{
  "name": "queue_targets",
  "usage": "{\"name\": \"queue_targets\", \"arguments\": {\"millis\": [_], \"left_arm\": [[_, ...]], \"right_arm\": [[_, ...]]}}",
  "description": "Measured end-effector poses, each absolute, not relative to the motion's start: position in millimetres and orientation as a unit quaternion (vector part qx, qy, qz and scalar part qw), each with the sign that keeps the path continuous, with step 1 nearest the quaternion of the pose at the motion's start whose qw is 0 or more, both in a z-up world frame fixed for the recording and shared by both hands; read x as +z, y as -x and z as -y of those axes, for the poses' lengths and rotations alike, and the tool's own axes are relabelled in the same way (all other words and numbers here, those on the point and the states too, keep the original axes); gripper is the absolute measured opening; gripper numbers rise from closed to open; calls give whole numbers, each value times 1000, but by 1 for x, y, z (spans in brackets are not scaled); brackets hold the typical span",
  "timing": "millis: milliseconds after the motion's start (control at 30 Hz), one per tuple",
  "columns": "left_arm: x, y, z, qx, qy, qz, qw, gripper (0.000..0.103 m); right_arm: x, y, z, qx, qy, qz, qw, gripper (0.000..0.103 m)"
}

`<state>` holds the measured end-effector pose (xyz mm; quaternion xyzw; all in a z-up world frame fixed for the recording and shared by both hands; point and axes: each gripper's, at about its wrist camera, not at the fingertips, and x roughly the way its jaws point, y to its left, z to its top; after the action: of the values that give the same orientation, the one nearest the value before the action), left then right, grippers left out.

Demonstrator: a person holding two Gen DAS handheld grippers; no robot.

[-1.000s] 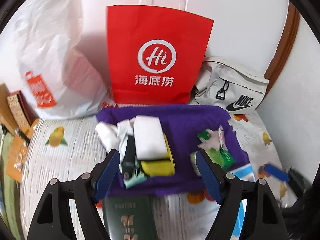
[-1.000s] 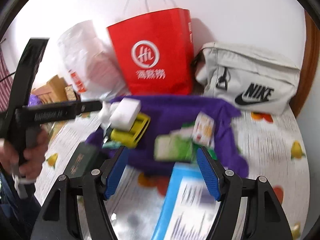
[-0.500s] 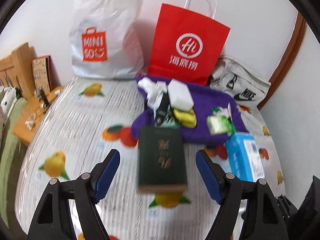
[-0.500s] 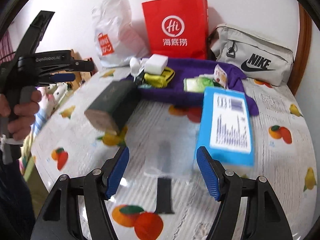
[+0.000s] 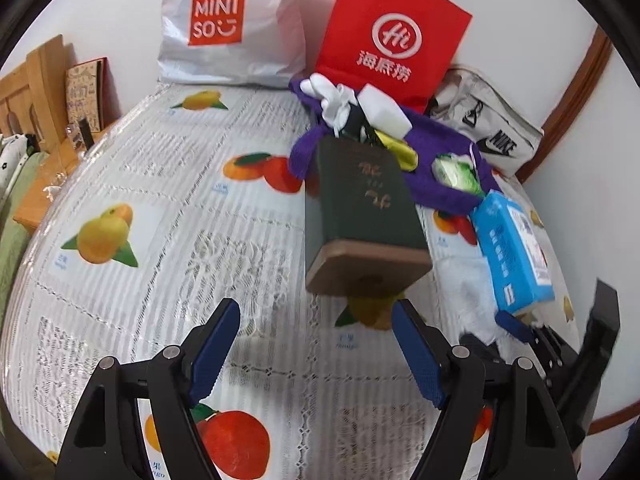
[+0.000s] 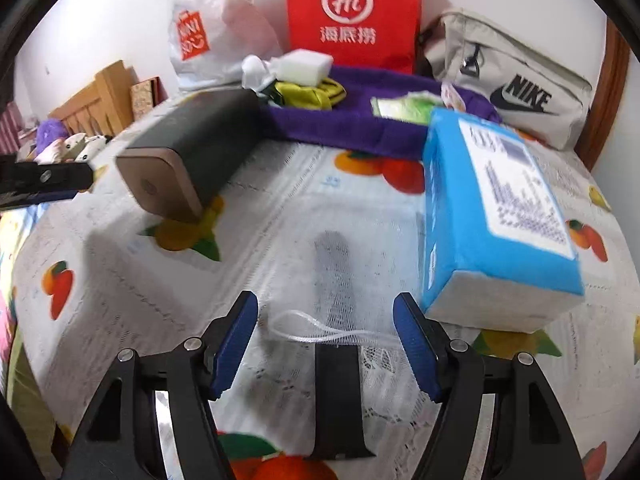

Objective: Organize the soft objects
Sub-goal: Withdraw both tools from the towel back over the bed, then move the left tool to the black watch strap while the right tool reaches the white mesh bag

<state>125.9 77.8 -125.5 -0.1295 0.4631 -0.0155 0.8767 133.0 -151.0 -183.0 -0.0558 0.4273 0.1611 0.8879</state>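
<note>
Both tongs pulled back from purple towel (image 5: 436, 184); wider counter (image 5: 168, 200) view now. Left tongs (image 5: 316, 344) wide open, empty, dark box (image 5: 360, 216) ahead. Right tongs (image 6: 326, 344) wide open, empty, over mesh pouch (image 6: 336, 280); blue tissue pack (image 6: 496, 216) just right. Towel, soft items at back.

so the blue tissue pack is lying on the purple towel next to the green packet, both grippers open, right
Not quite. The blue tissue pack lies on the fruit-print tablecloth, in front of the purple towel, not on it; the right wrist view shows this. The green packet does lie on the towel, and both grippers, left and right, have open jaws.
</note>
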Motion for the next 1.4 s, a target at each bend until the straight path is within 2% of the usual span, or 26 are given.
{"name": "queue_targets", "arguments": {"millis": [33,67,167,200,333,400,700,1000,1400], "left_arm": [[-127,-126,-78,-18,127,-463,877,77],[-129,-125,-78,-19,125,-464,877,77],[-134,-126,-78,-26,125,-468,874,77],[-135,-126,-78,-27,126,-469,874,77],[-140,-124,-80,-27,131,-475,870,77],[-141,-121,-81,-26,131,-476,869,77],[-137,-107,-79,-19,124,-481,868,77],[-136,-95,-47,-42,107,-493,863,77],[-156,-112,50,-103,43,-521,846,77]], "right_arm": [[-186,-136,151,159,52,-428,888,70],[-186,-137,150,158,50,-425,890,65],[-182,-141,149,167,43,-424,889,26],[-182,-141,149,168,40,-425,889,23],[-182,-141,151,176,26,-426,887,22],[-179,-140,153,183,11,-426,886,8],[-148,-115,145,224,-5,-388,894,5],[-120,-69,182,204,8,-356,912,5],[-167,-43,242,145,26,-411,900,5]]}}
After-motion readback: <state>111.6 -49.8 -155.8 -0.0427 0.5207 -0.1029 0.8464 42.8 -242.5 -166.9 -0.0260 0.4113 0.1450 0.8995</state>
